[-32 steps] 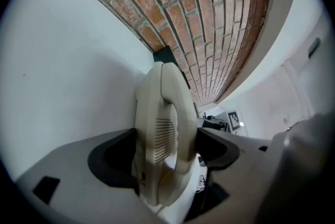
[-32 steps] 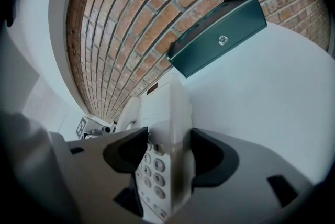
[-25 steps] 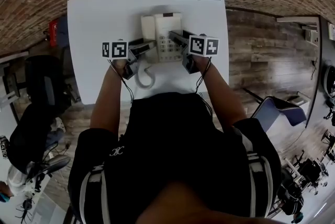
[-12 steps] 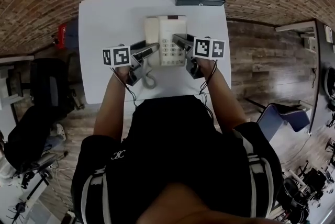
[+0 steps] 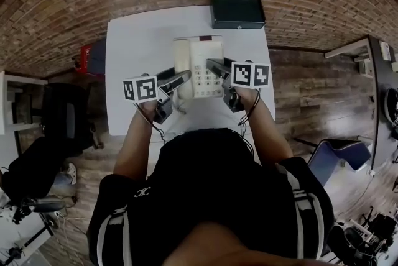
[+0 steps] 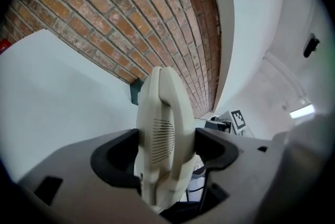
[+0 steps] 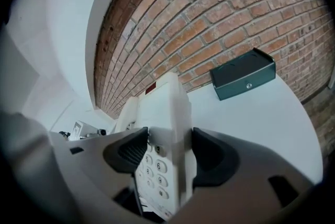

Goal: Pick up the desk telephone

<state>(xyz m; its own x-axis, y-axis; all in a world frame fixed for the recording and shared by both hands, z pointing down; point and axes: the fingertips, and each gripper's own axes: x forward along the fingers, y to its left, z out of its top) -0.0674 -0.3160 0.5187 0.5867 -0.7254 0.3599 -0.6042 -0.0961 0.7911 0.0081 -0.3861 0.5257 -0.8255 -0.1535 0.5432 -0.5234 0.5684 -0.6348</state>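
Counter [image 5: 127, 59], white, one. One desk telephone [image 5: 198, 56] at the counter's middle, between both tongs. One dark box [image 5: 237, 12] at the far edge. Left tongs [image 5: 181, 77] closed narrow on the handset [image 6: 159, 129]; right tongs [image 5: 216, 65] clamped on the telephone's keypad edge.

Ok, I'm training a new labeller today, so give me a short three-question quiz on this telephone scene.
1. True or false: the left gripper is shut on the handset of the cream plastic desk telephone.
2. What does the right gripper clamp? A the keypad side of the telephone's base; B a coiled cord; C nothing.
3. Fill in: the dark green box sits at the white table's ___ edge, beyond the telephone.
Key: 1 true; 2 A; 3 far.
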